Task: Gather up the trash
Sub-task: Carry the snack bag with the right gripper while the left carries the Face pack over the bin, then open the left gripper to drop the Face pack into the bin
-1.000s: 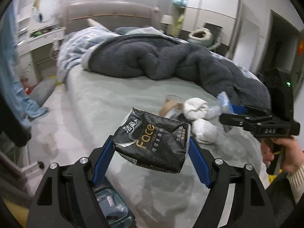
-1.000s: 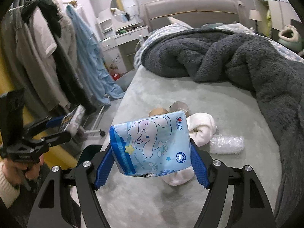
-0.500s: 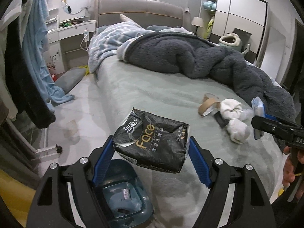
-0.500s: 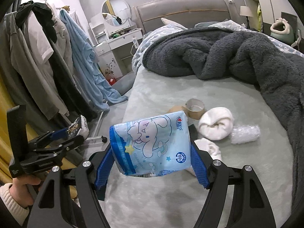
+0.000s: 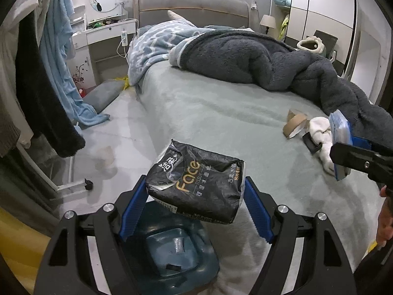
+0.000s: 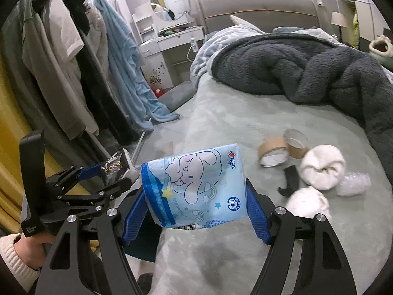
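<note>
I am taking trash to the bin. My left hand-held gripper [image 5: 196, 196] squeezes a black tissue pack [image 5: 196, 184] between its blue pads, and the blue bin [image 5: 172, 253] sits just below it, on the floor beside the bed [image 5: 208, 113]. My right hand-held gripper [image 6: 196, 199] squeezes a light blue pack with a cartoon dog [image 6: 196, 186] and hangs over the edge of the bed. I think the next move is to bring the black pack right above the bin's mouth, then open up and let it drop; the blue pack can go in after. The left view shows the inside of the bin, with some bits already in it. The right view hardly shows the bin, but past my right hand-held gripper it shows what is left on the bed: two tape rolls [image 6: 282, 147], white wads [image 6: 321, 167] and a clear crumpled wrap [image 6: 353, 184].
</note>
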A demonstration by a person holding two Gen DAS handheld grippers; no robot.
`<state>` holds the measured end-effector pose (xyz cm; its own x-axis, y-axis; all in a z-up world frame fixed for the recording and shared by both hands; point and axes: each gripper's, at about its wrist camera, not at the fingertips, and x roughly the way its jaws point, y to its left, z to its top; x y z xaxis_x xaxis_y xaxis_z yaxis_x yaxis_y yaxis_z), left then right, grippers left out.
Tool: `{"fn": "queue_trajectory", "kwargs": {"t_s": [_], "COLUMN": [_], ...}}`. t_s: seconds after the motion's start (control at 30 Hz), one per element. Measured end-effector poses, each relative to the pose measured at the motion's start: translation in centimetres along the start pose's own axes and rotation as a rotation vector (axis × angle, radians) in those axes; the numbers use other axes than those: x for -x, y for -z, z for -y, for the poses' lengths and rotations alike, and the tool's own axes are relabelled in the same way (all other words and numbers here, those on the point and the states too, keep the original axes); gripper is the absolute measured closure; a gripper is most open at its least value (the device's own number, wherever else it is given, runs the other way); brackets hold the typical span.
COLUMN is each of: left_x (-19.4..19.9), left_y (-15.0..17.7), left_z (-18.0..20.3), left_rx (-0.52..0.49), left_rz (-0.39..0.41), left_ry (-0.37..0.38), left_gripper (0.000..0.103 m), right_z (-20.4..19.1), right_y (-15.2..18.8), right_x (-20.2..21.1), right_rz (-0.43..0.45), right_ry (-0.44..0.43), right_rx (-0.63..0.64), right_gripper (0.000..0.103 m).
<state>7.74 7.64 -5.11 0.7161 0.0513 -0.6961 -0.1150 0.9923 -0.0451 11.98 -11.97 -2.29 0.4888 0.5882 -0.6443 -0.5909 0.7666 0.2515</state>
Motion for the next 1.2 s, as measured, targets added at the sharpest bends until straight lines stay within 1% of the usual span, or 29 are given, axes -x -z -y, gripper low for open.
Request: {"fn": "queue_trajectory", "kwargs": {"t_s": [0.27,0.47,0.53,0.7,0.87,1.0,1.2], "left_x": [-0.5,-1.4,-1.9,-3.5,-4.5,-5.3,-6.2], "left_y": [0.9,1.4,1.6,2.8,3.8,4.9,5.8], "left_z": [-2.7,-4.6,-5.1,-6.7,-8.3,-9.3,-10.2], "left_rx": [0.023,0.039,0.040,0.053,0.078,0.082,0.091], "left_rz": [-0.007,-0.036,-0.063,-0.156,-0.214,-0.269,-0.329], "left_ry": [-0.086,-0.082,-0.091,-0.056,-0.038,-0.035,-0.017], "left_gripper": [0.025,0.025,0.025,0.025,0.025,0.025,0.025], "right_z": [-2.3,-3.8,-4.3,-5.7,-6.6,-7.1,-8.0], "right_y": [-0.9,-1.2,-1.2,-1.5,-1.6,-1.7,-1.4], "right_x": [-2.2,-4.4,-5.2,-7.0,-8.6,-9.8,-12.1], "right_rz": [-0.021,-0.047,-0.058,-0.075,-0.098,-0.115,-0.157], "right_ry": [-0.028,-0.045,-0.050,-0.062,-0.072,-0.078,-0.089], "right_rx": [0.026,0.043,0.047,0.061,0.068,0.075,0.088], "right_gripper": [0.029,0.029,0.029,0.029,0.029,0.029,0.029]}}
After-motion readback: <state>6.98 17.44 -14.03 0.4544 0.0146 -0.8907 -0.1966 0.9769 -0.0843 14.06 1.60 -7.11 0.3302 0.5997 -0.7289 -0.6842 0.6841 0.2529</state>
